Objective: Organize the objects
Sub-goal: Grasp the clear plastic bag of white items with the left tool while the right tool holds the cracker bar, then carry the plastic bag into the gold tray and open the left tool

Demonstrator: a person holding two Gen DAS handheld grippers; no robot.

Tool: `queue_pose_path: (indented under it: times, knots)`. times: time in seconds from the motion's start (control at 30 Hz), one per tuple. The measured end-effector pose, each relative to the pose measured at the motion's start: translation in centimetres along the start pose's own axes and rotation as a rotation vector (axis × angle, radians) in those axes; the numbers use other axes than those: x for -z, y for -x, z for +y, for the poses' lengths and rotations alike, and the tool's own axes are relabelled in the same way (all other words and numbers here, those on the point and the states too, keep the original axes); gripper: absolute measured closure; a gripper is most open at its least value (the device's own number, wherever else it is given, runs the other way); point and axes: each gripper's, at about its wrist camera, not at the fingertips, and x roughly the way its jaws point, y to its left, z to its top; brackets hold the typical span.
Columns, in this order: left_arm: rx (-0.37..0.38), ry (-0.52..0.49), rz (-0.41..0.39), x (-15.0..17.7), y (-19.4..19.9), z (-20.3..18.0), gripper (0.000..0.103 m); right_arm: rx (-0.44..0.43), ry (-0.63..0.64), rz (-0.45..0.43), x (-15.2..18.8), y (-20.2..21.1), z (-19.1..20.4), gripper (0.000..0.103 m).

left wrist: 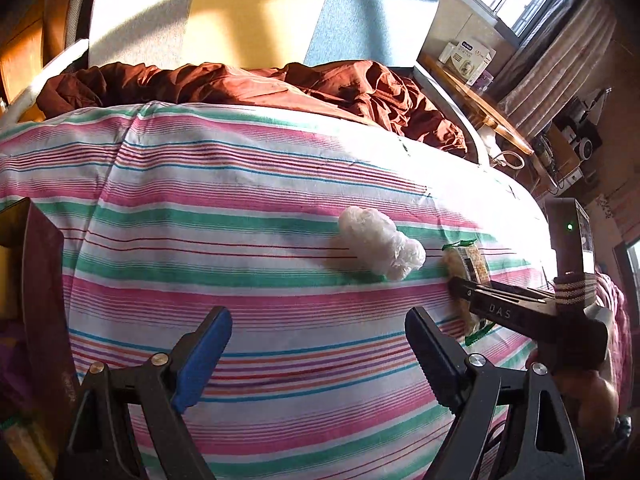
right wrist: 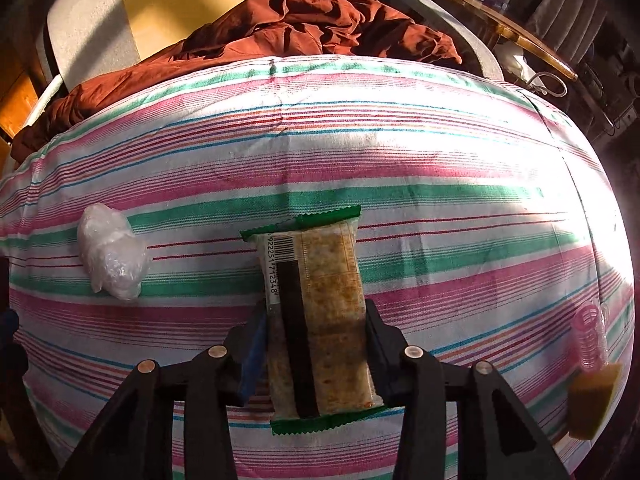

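A cracker packet (right wrist: 316,320) with green crimped ends lies lengthwise on the striped bedsheet (right wrist: 440,208). My right gripper (right wrist: 314,344) is shut on the packet, one finger on each long side. The same packet (left wrist: 466,276) shows in the left wrist view, with the right gripper (left wrist: 464,292) on it. A crumpled clear plastic bag (left wrist: 380,248) lies on the sheet to the left of the packet; it also shows in the right wrist view (right wrist: 112,256). My left gripper (left wrist: 318,340) is open and empty, above the sheet near the bag.
A rumpled brown blanket (left wrist: 280,88) lies at the far end of the bed. A pink spring toy (right wrist: 588,340) and a yellow sponge (right wrist: 592,400) sit at the bed's right edge. A wooden shelf (left wrist: 480,108) with boxes stands to the right.
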Motion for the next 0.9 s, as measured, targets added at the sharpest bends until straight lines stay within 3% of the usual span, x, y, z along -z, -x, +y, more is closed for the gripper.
queue_pose_path:
  times: [0.33, 0.47, 0.57, 0.6, 0.63, 0.73, 0.9]
  knots:
    - [0.003, 0.106, 0.056, -4.7, -7.1, -3.0, 0.022, -0.014, -0.014, 0.011, -0.3, -0.3, -0.5, 0.057]
    - [-0.038, 0.040, 0.031, -4.9, -8.4, -4.4, 0.031, -0.013, -0.016, 0.011, -0.3, -0.3, -0.5, 0.056]
    - [-0.108, -0.101, 0.011, -3.9, -8.8, -5.6, 0.035, -0.006, -0.008, 0.008, -0.3, -0.3, -0.3, 0.056]
    - [-0.150, -0.162, -0.001, -3.4, -8.8, -6.0, 0.047, -0.008, -0.007, 0.008, -0.2, -0.3, -0.3, 0.056]
    - [-0.188, -0.210, -0.017, -2.9, -8.7, -6.1, 0.067, -0.010, -0.005, 0.007, -0.2, -0.2, -0.3, 0.056]
    - [-0.129, -0.198, -0.035, -1.9, -7.4, -4.3, 0.069, -0.011, 0.018, -0.010, -0.2, 0.0, 0.0, 0.059]
    - [-0.137, -0.241, -0.079, 3.5, -3.6, -1.8, 0.069, -0.106, 0.116, -0.021, 0.4, 0.4, 2.9, 0.059]
